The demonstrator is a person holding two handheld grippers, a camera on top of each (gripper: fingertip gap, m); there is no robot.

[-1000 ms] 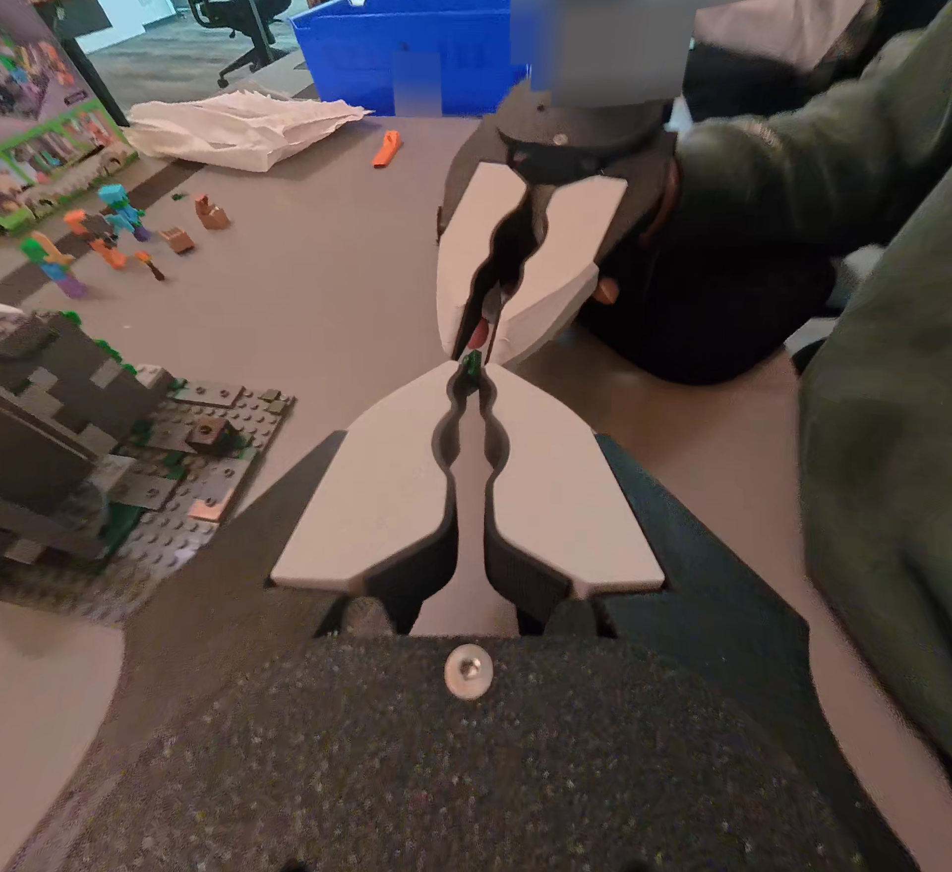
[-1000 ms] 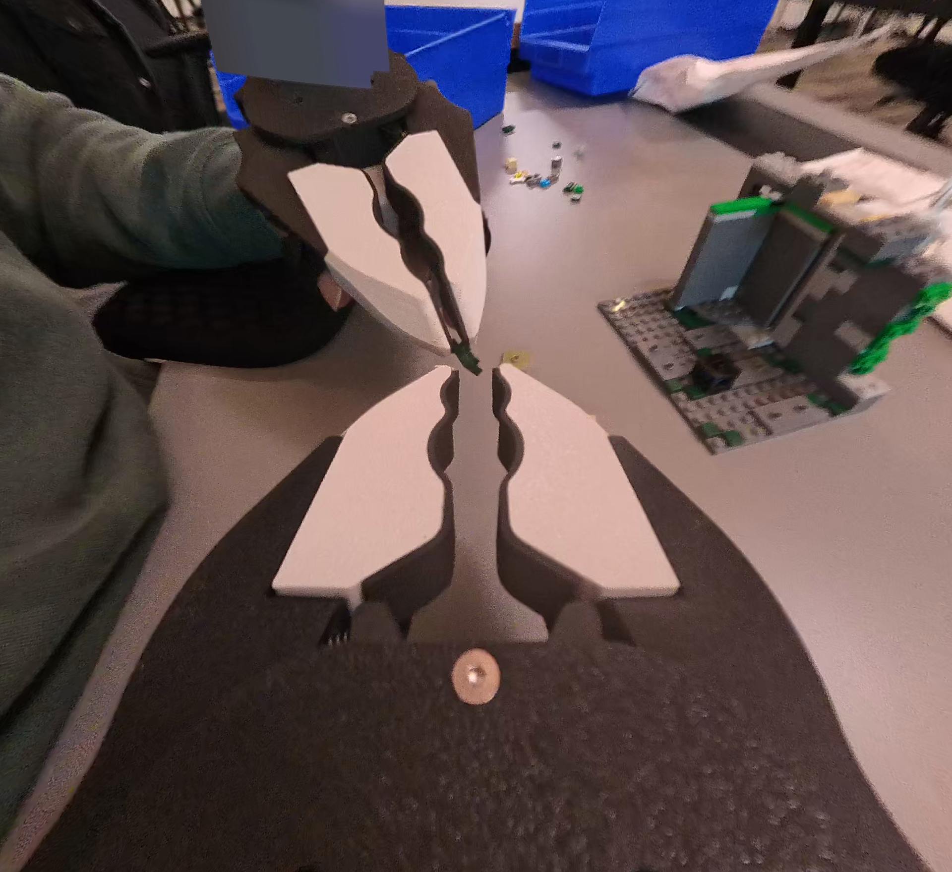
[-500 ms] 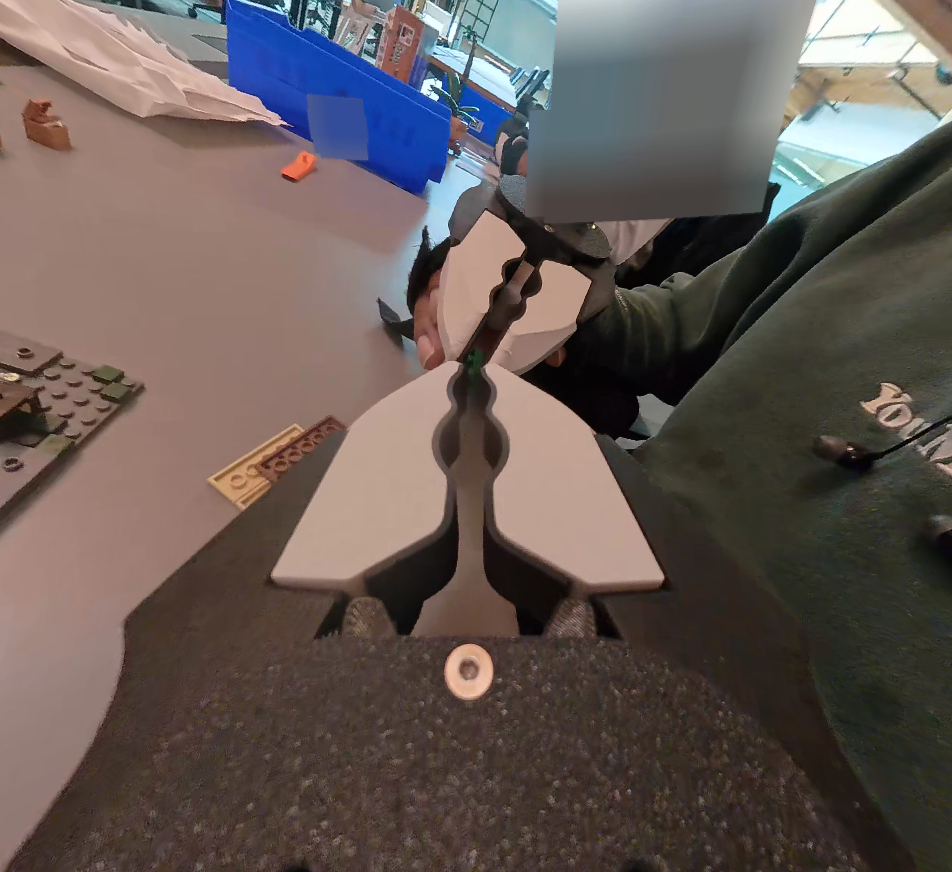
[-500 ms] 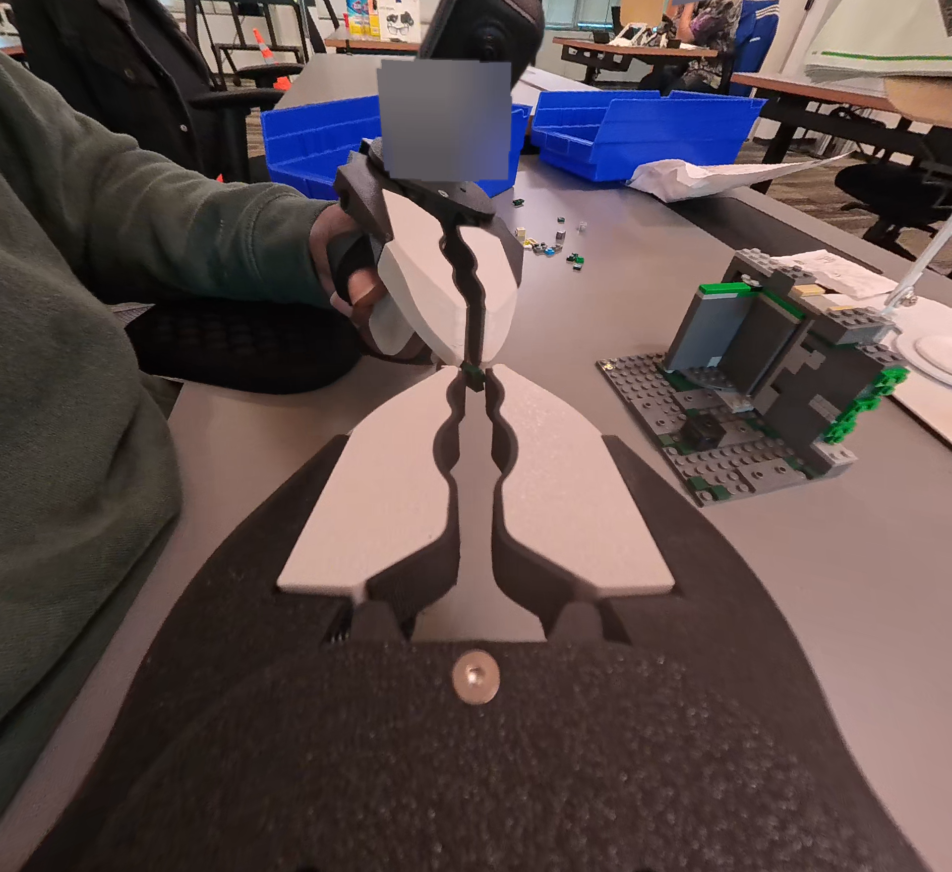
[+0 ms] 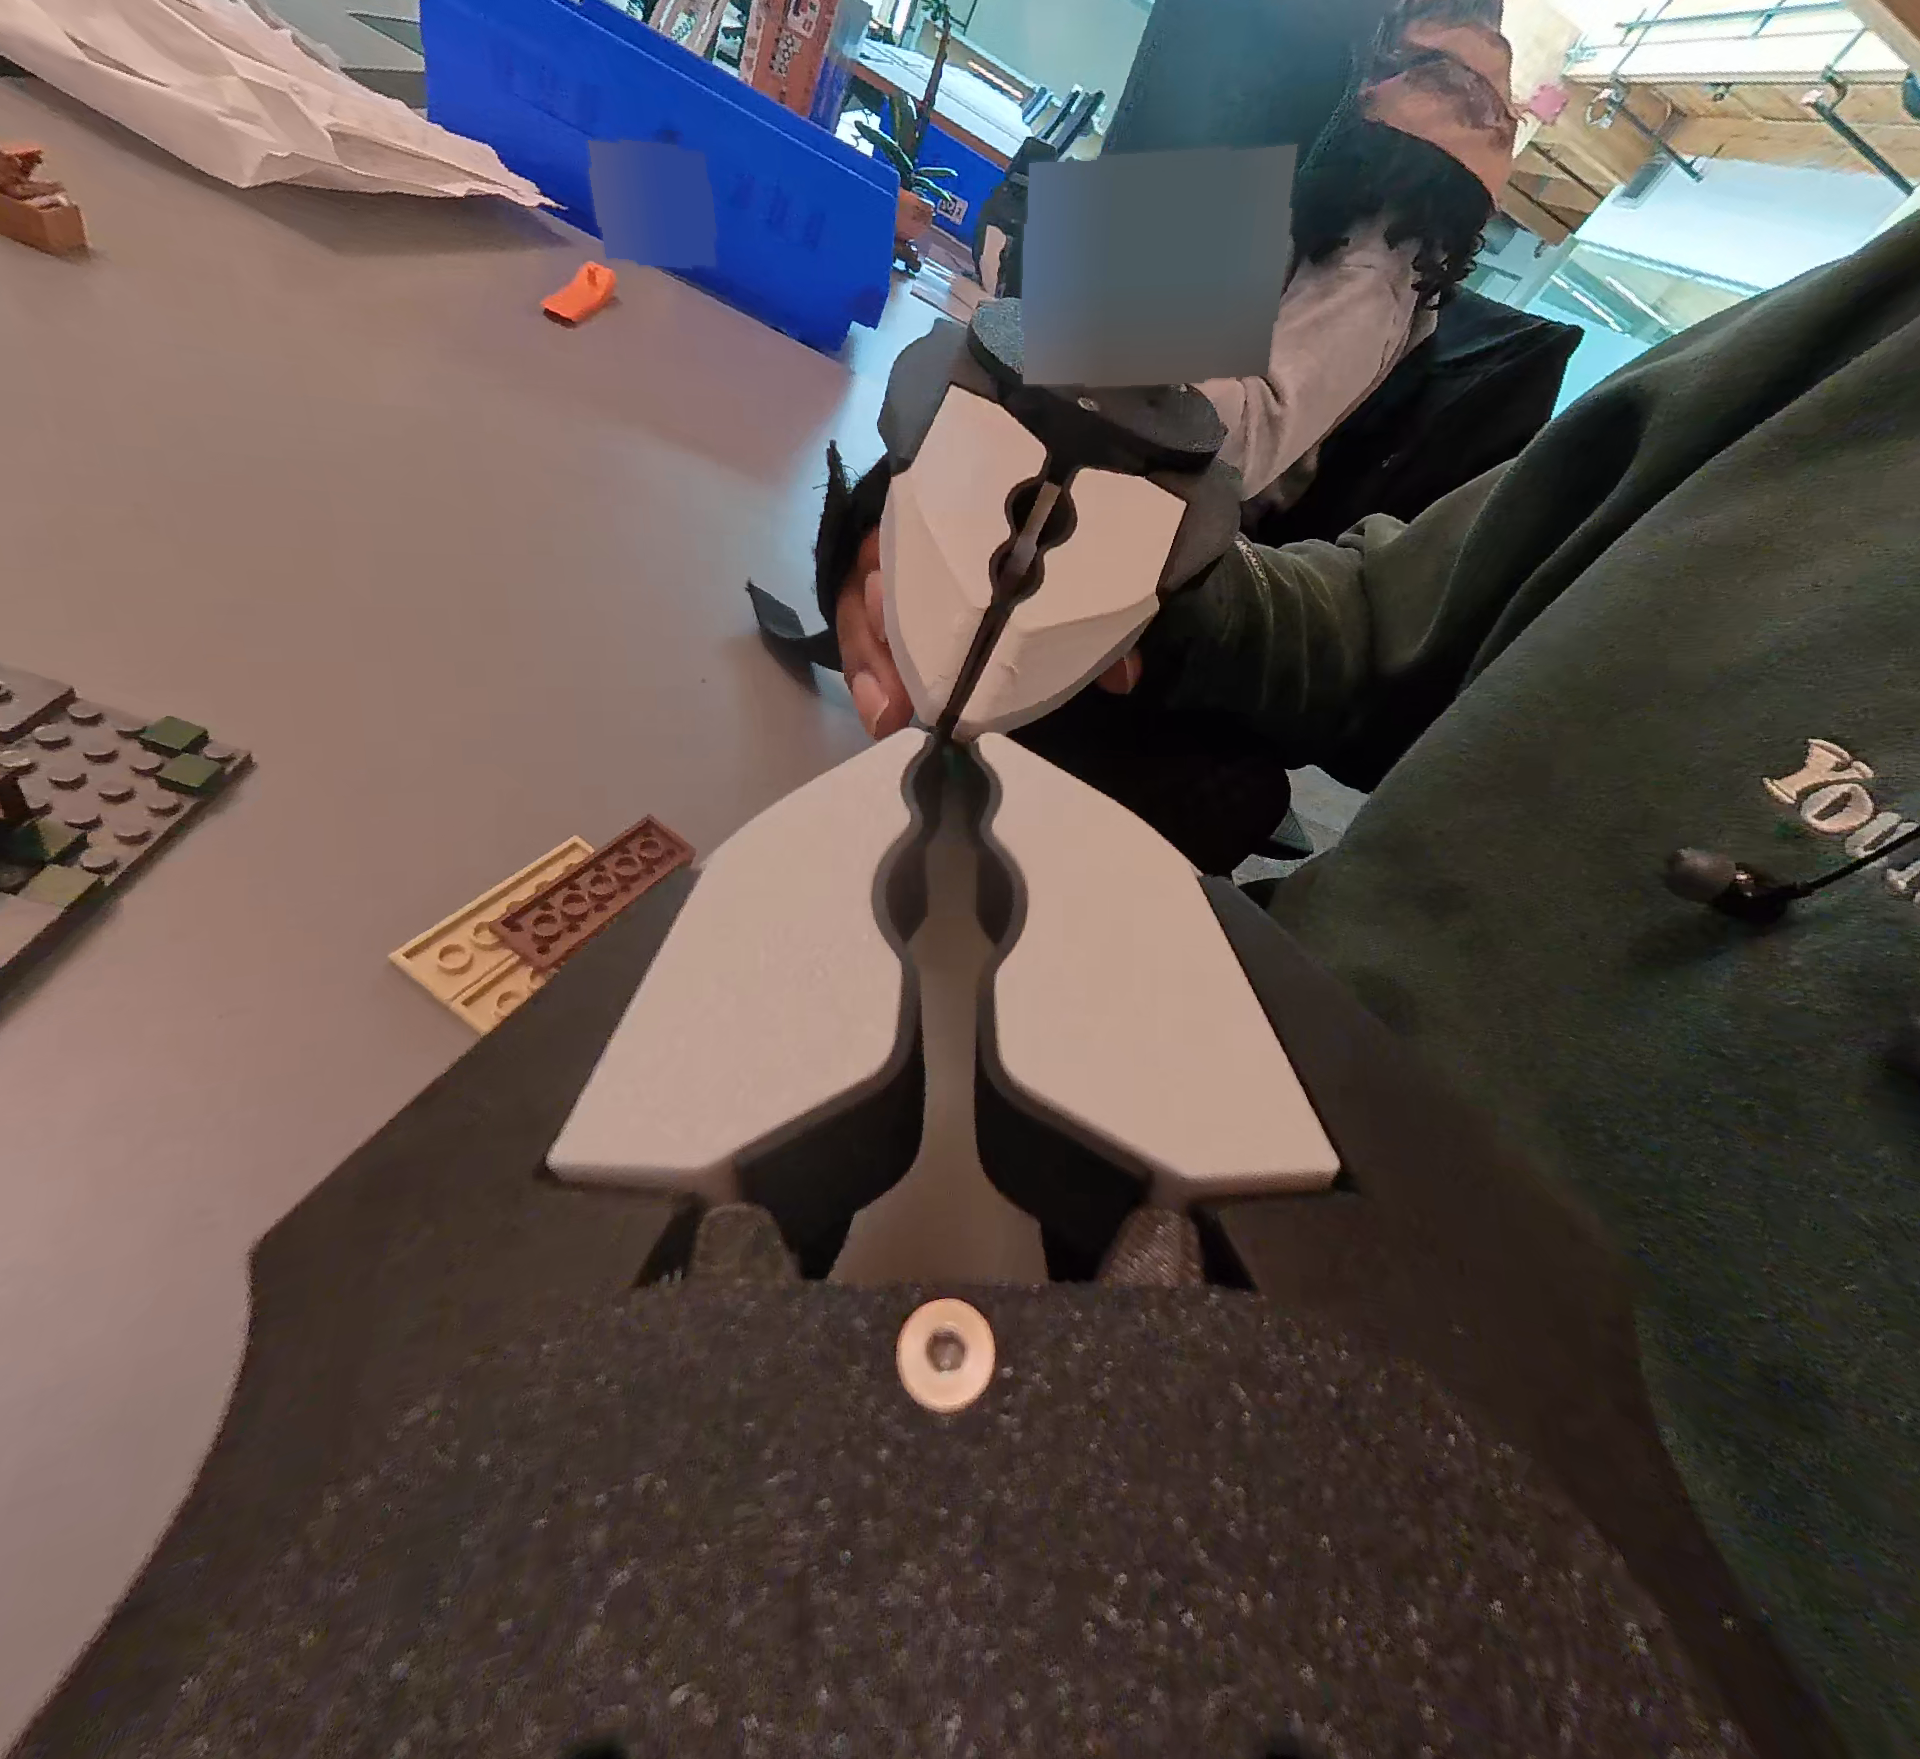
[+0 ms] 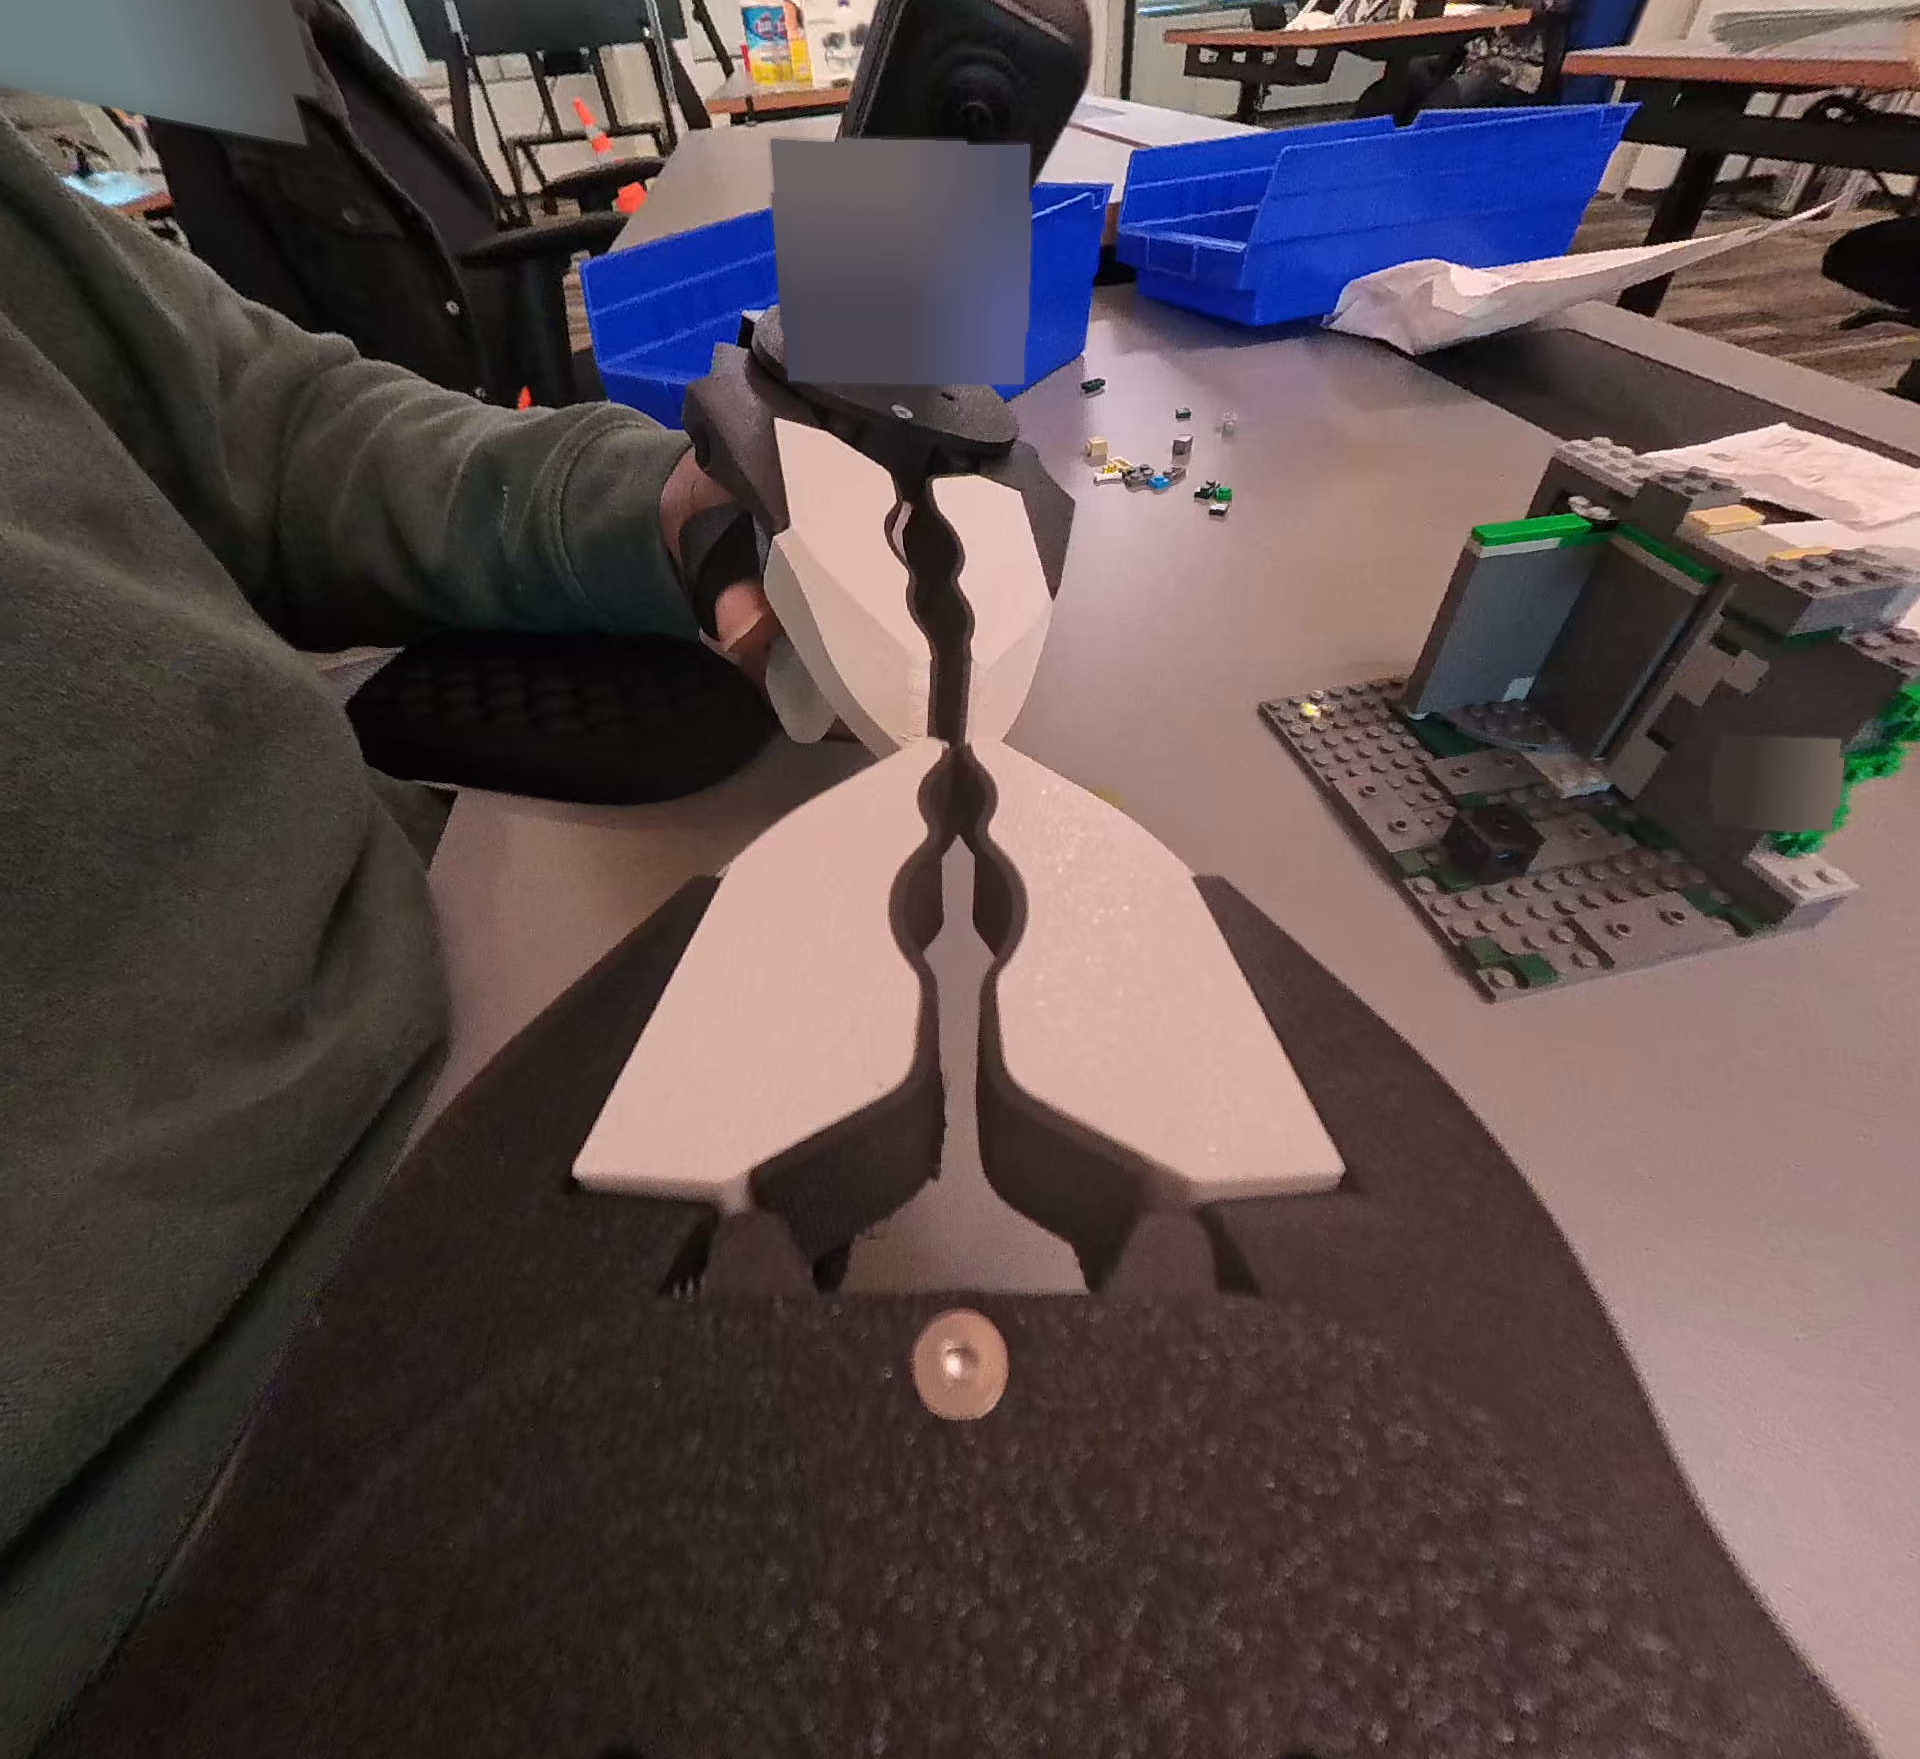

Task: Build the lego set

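My left gripper (image 5: 948, 753) and my right gripper (image 6: 961, 753) meet tip to tip above the table's near edge, both shut. A tiny green Lego piece (image 5: 952, 757) shows as a speck between the left tips, and the right gripper's tips (image 5: 948, 730) press on it from the far side. In the right wrist view the piece is hidden between the tips, and the left gripper (image 6: 951, 735) points down at mine. The grey Lego build (image 6: 1621, 743), with walls and green trim on a studded baseplate, stands to the right. Its baseplate corner (image 5: 104, 795) also shows in the left wrist view.
A tan plate (image 5: 468, 966) and a brown plate (image 5: 592, 894) lie beside the left gripper. An orange piece (image 5: 580, 294), blue bins (image 6: 1351, 203), crumpled white paper (image 5: 208, 88) and several small loose pieces (image 6: 1153, 473) lie farther back. My green sleeves (image 6: 312, 462) flank the grippers. The tips of both grippers are at nearly the same place. The grey Lego build (image 6: 1621, 743) is about equally far from each gripper, around 20 centimeters.
The right gripper was open next to the green piece held by the left one and has shut on it. Both grippers have risen and tilted up from the table, tip to tip.
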